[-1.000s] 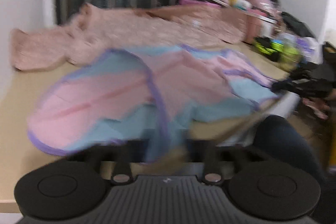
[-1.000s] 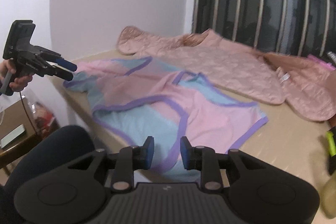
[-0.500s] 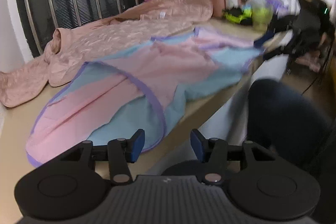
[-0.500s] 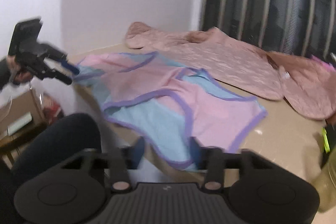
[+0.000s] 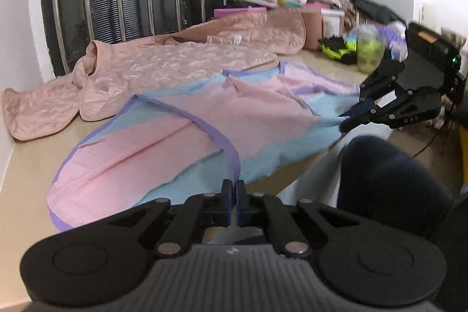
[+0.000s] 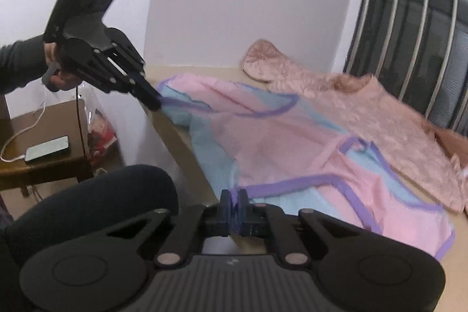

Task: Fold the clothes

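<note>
Garment (image 5: 181, 133) hem now pinched by both tools, left (image 5: 235, 189) and right (image 6: 233, 199); 0.5 s ago spread.

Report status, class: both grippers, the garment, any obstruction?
Left gripper, right gripper: jaws shut on pink-and-blue garment at near hem. Garment spread on table. Quilted pink jacket lies beyond.

"DAS" — faint, on right gripper (image 5: 358, 114)
</note>
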### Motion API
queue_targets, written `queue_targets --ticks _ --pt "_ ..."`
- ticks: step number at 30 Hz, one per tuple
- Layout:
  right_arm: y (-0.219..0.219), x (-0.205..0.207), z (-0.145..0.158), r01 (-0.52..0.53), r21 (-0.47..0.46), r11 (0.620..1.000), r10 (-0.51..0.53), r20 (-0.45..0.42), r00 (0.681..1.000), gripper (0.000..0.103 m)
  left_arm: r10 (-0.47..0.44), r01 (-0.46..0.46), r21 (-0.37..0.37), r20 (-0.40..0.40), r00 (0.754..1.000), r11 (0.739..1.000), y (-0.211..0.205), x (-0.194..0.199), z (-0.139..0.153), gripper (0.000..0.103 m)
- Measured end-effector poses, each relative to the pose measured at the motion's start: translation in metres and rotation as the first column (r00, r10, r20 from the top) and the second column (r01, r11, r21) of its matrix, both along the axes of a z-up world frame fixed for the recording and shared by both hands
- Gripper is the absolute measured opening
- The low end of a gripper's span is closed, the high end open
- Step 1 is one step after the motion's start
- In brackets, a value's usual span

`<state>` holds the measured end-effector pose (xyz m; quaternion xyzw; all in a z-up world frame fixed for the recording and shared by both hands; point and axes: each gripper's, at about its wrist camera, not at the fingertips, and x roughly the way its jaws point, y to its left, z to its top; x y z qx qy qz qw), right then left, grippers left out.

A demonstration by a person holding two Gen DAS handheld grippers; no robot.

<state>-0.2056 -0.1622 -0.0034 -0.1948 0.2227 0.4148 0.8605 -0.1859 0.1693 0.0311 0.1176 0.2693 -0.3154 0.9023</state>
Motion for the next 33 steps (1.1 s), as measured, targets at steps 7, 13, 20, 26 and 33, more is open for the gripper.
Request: queue_targets --ticks 7,13,20,26,33 --pt "-0.035 0.041 0.039 0.072 0.201 0.977 -0.051 -0.106 0.993 0.003 0.01 -0.011 -0.039 -0.015 1.0 0.999 -0.012 0.056 0.024 0.002" --pt "-0.032 0.148 0.048 0.28 0.154 0.948 -0.225 -0.299 0.927 0.005 0.174 -0.178 -0.041 -0.102 0.98 0.983 -0.011 0.125 0.015 0.012" --pt "-0.078 0.116 0.062 0.354 0.146 0.924 -0.326 -0.186 0.927 0.039 0.297 -0.31 -0.133 -0.105 0.949 0.942 0.051 0.067 0.009 0.051" --pt "-0.109 0.048 0.032 0.242 0.04 0.969 -0.228 -0.22 0.949 0.038 0.307 -0.313 -0.08 -0.08 0.948 0.946 0.04 0.049 -0.003 0.051" --pt "-0.115 0.057 0.034 0.205 0.076 0.976 -0.175 -0.296 0.939 0.004 0.322 -0.323 -0.052 -0.023 0.946 0.945 0.029 0.06 0.009 0.0"
